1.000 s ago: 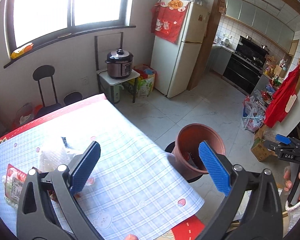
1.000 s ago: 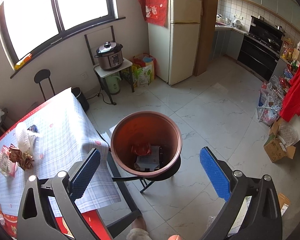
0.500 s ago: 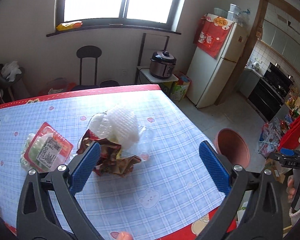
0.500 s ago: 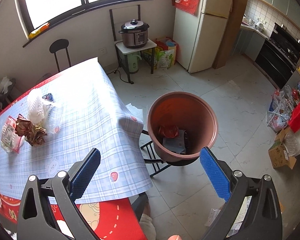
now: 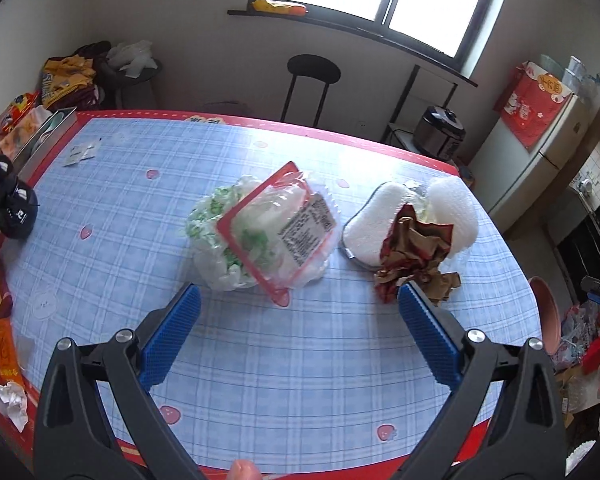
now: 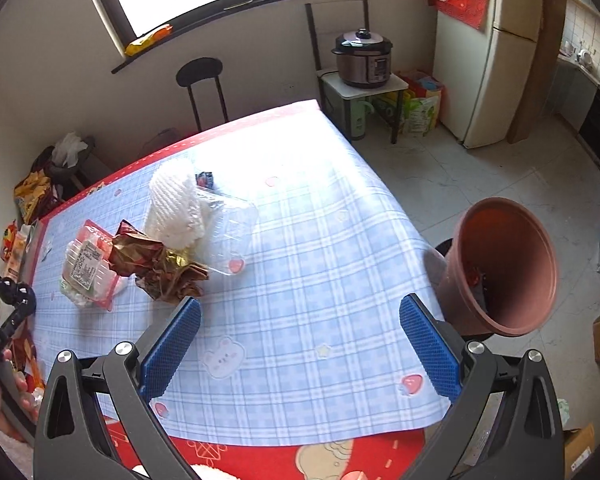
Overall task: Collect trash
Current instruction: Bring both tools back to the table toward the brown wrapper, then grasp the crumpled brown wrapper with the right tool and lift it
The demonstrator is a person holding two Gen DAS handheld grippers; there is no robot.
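- Now your left gripper has swung away from the brown bin and looks at the bench; its jaws stand wide apart and hold nothing.
- Just ahead of it lies the red-edged food bag, with the crumpled brown wrapper just to the right, touching the white foam net.
- Your right gripper has also turned back from over the bin toward the bench; its jaws are apart and empty too.
- In its view the same pile sits at the left, with a clear plastic tray beside it, and the brown bin stands off the right bench edge, some trash already inside.
- I judge that one drop is finished and the next pick begins; the food bag seems the nearest piece for the left jaws.
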